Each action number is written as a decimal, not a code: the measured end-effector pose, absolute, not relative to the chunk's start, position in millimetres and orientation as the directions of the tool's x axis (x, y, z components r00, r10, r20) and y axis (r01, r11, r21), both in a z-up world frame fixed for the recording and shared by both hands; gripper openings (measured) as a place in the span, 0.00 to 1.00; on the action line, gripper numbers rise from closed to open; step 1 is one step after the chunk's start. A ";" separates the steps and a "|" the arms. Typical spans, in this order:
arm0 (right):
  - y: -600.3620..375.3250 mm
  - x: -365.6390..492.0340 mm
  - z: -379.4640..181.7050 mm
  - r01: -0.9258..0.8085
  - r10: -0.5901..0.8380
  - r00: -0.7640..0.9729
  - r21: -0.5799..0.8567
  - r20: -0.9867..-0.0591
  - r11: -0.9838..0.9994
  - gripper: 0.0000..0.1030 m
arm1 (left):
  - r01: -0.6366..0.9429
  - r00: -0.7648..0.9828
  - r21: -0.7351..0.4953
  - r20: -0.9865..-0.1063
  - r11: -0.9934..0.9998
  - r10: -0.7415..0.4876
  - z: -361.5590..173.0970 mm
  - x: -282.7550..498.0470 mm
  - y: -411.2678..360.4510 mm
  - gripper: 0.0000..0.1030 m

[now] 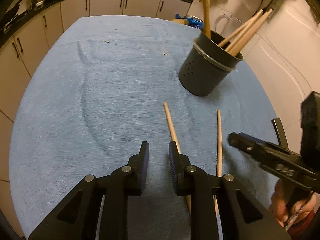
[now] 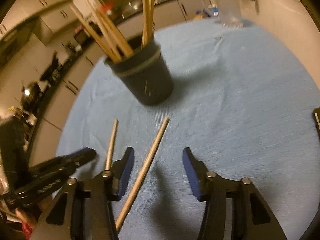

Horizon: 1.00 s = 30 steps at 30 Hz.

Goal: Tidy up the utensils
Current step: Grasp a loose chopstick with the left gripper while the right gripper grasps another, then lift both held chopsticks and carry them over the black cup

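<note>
1. My left gripper (image 1: pixel 159 150) hovers over the blue cloth (image 1: pixel 100 100) with its jaws parted and nothing between them. My right gripper (image 2: pixel 158 160) is spread wider, also empty. Neither holds a stick yet.

2. Two wooden sticks remain loose on the cloth, near the dark cup (image 1: pixel 208 68) that already holds the others. In the left view, the nearer stick (image 1: pixel 171 124) runs under my left gripper's right finger, and the farther stick (image 1: pixel 219 140) lies just beside it toward my right gripper (image 1: pixel 235 139).

3. In the right view, one stick (image 2: pixel 149 160) crosses diagonally between my right jaws, closer to the left finger. If I close from here, I judge that finger meets it first and rolls it sideways instead of pinching it.

4. The second stick (image 2: pixel 111 144) sits outside my right jaws, with its lower end hidden behind the left finger. Coming down carelessly, I could press on it or flick it away.

5. Both grippers are near each other over the same two sticks. Reaching for the same one risks a collision.

6. The sticks are thin and round, so a grip near one end would probably let the stick swing or slip out.

7. The cup (image 2: pixel 144 74) is crowded with long sticks (image 2: pixel 112 38) leaning outward. A new stick coming in at an angle could catch on them, or knock the cup, which looks light enough to tip.

8. The right view is blurred, so my aim there is less sure.
</note>
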State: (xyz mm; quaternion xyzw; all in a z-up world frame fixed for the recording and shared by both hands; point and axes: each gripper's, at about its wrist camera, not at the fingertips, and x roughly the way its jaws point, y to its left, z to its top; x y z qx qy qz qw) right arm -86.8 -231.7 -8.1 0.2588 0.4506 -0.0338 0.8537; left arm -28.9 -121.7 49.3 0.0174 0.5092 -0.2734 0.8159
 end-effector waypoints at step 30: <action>-261.2 -110.0 18.2 0.271 0.097 0.645 0.346 -0.758 0.898 0.07 | 0.484 0.399 -0.060 -0.873 0.873 -0.281 52.9 -41.3 -173.2 0.06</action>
